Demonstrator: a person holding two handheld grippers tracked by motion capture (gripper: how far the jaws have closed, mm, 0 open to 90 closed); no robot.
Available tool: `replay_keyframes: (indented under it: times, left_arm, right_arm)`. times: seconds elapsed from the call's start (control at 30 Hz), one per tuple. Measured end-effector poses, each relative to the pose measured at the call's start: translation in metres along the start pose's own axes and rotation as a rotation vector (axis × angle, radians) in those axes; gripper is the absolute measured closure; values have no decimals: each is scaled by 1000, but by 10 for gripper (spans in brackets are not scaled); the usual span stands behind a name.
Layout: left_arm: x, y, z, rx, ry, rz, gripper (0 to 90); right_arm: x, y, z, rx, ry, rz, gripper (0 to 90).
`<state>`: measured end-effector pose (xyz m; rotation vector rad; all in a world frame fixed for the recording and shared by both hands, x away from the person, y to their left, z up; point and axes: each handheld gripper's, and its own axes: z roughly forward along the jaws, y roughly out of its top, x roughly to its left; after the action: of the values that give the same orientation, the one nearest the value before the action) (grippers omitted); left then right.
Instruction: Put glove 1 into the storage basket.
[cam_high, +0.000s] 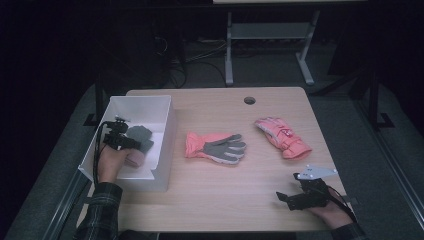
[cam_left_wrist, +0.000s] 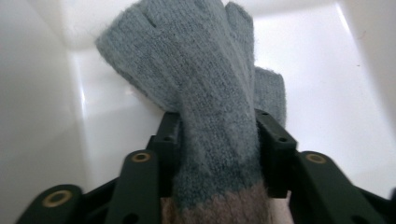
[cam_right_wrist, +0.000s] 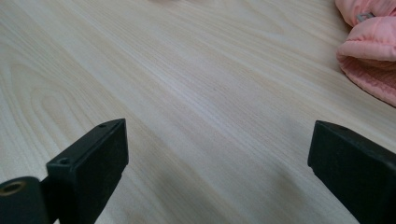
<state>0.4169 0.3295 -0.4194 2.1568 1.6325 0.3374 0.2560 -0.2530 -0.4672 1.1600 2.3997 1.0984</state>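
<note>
**High view.** Left gripper (cam_high: 131, 142) lowered into the white bin (cam_high: 167, 135) at the left edge of the table (cam_high: 210, 200), with the grey knit glove (cam_high: 141, 136) at its tip, low over the bin floor. Judged to be set there for dropping off inside the walls. Right gripper (cam_high: 285, 197) parked near the near right corner, clear of the work. Pink-and-grey glove (cam_high: 215, 146) flat at mid-table, just beside the bin's right wall. Pink padded glove (cam_high: 282, 137) toward the right edge. Nothing between either glove and the bin except the rim, to be cleared from above.

**Left gripper view.** Grey knit glove (cam_left_wrist: 205, 93) running up between the jaws of the left gripper (cam_left_wrist: 217, 126), tan cuff nearest the camera, fingers toward the far bin wall (cam_left_wrist: 28, 93). Jaws against both sides of the knit; whether clamped or merely touching cannot be told, as the wool hides the pads.

**Right gripper view.** Right gripper (cam_right_wrist: 217, 140) with jaws wide apart over bare table (cam_right_wrist: 187, 70), nothing between them. Pink padded glove (cam_right_wrist: 369, 60) off to the upper right, apart from the jaws.
</note>
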Motion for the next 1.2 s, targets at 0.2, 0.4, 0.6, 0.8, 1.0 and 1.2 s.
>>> replay_keyframes:
  times: [0.2, 0.4, 0.6, 0.8, 1.0, 1.2]
  left_arm:
    - [-6, 2, 6, 9, 25, 15, 341]
    - [-10, 4, -5, -32, 47, 1, 223]
    - [-14, 11, -24, -77, 52, 20, 183]
    - [-24, 20, -53, -149, -5, 61, 180]
    - [-36, 30, -73, -184, -52, 109, 169]
    - [-59, 40, -97, -246, -146, 180, 162]
  right_arm:
    - [0, 0, 0, 1, 3, 4, 48]
    - [0, 0, 0, 2, 5, 3, 47]
    - [0, 0, 1, 2, 7, 3, 47]
    - [1, 0, 1, 2, 6, -1, 48]
    - [0, 0, 1, 4, 4, 2, 48]
    - [0, 0, 1, 3, 5, -4, 47]
